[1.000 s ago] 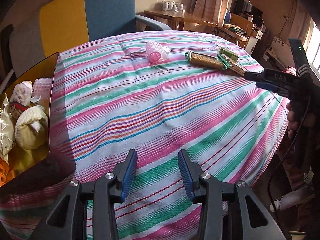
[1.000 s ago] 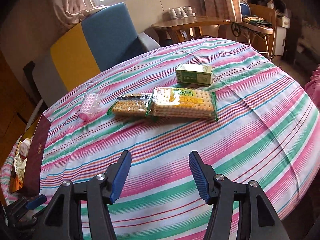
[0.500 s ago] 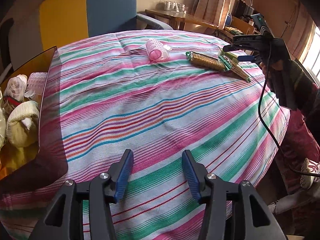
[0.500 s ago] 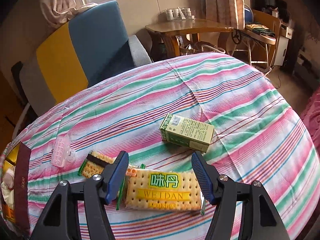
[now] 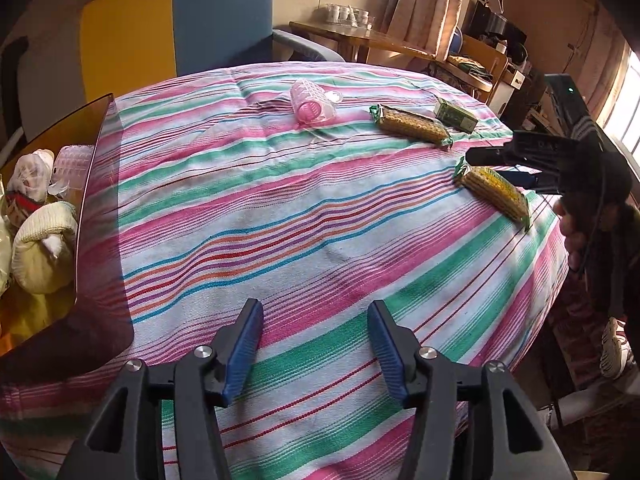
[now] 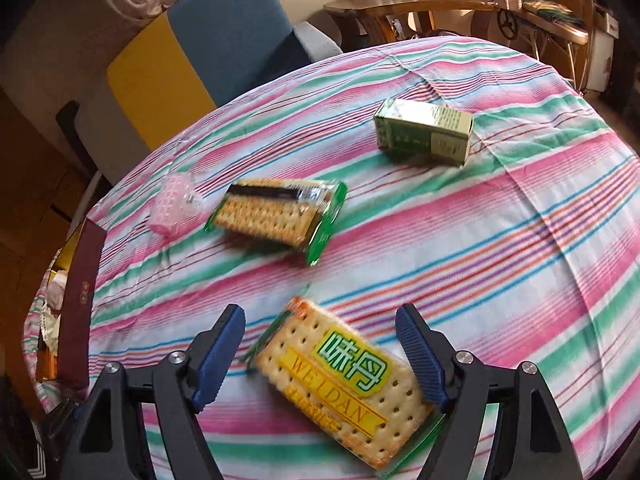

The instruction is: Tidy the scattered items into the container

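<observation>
On the striped tablecloth [image 5: 280, 208] lie a yellow Weidan cracker pack [image 6: 344, 384], a second cracker pack [image 6: 276, 212], a green carton [image 6: 424, 132] and a pink hair roller [image 6: 176, 204]. My right gripper [image 6: 320, 360] is open, its fingers on either side of the Weidan pack, which lies skewed between them; in the left wrist view it [image 5: 504, 164] hovers over that pack [image 5: 496, 192]. My left gripper [image 5: 314, 344] is open and empty above the near cloth. The dark red box [image 5: 92, 240] stands at the left, holding cloth bundles [image 5: 40, 248].
A blue and yellow armchair [image 5: 180, 28] stands behind the table. A wooden side table with cups [image 5: 360, 28] and cluttered furniture are at the back right. The person's arm and a cable [image 5: 600, 216] are at the table's right edge.
My right gripper pulled back toward the near right edge, and the Weidan pack now lies apart from the other cracker pack, turned askew. My left gripper has barely moved.
</observation>
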Demonstrator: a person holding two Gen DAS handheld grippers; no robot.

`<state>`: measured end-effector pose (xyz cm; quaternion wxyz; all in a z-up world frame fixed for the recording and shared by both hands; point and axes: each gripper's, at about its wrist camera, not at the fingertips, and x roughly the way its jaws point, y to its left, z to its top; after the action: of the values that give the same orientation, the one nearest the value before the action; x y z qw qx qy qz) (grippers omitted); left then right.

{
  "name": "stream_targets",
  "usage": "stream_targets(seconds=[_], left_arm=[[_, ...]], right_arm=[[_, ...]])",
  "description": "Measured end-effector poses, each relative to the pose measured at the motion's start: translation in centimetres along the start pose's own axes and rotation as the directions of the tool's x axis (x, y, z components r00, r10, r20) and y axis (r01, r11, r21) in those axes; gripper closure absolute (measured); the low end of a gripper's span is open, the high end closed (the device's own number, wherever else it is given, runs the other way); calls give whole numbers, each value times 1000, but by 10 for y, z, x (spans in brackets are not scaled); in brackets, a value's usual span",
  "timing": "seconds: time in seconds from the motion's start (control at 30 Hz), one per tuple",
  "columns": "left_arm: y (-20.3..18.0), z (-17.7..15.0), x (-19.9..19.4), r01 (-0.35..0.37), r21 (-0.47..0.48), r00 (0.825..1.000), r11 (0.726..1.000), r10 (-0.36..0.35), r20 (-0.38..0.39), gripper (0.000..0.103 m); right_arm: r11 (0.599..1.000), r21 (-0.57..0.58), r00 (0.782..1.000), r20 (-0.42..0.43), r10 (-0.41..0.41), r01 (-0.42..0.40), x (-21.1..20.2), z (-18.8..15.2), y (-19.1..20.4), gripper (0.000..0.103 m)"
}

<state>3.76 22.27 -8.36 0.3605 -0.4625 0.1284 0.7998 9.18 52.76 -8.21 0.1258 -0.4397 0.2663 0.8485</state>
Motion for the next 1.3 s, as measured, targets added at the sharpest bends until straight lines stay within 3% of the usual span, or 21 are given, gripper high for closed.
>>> stream_targets(seconds=[0.17, 0.3, 0.6, 0.93, 1.07, 1.3], left_arm=[[4, 32, -6, 2, -26, 1000, 1000, -1, 28, 48], [6, 80, -2, 22, -51, 999, 998, -19, 51, 48], [6, 168, 51, -5, -66, 1000, 998, 6, 17, 48], [-8, 209, 111, -2, 0, 999, 1000, 2, -36, 45], [-12, 212, 125, -46, 40, 998, 998, 48, -40, 45], [-10, 207, 128, -56, 51, 998, 997, 57, -24, 45]], right_arm=[[999, -11, 999, 29, 39, -38, -16, -30, 16, 23], [1000, -15, 995, 103, 7, -6, -29, -36, 22, 23], [999, -18, 986, 161, -42, 46, -32, -37, 17, 19], [999, -12, 989, 142, -45, 48, -22, -43, 6, 19], [998, -18, 988, 144, -51, 54, -22, -45, 6, 18], [996, -36, 986, 152, -71, 78, -18, -45, 10, 18]])
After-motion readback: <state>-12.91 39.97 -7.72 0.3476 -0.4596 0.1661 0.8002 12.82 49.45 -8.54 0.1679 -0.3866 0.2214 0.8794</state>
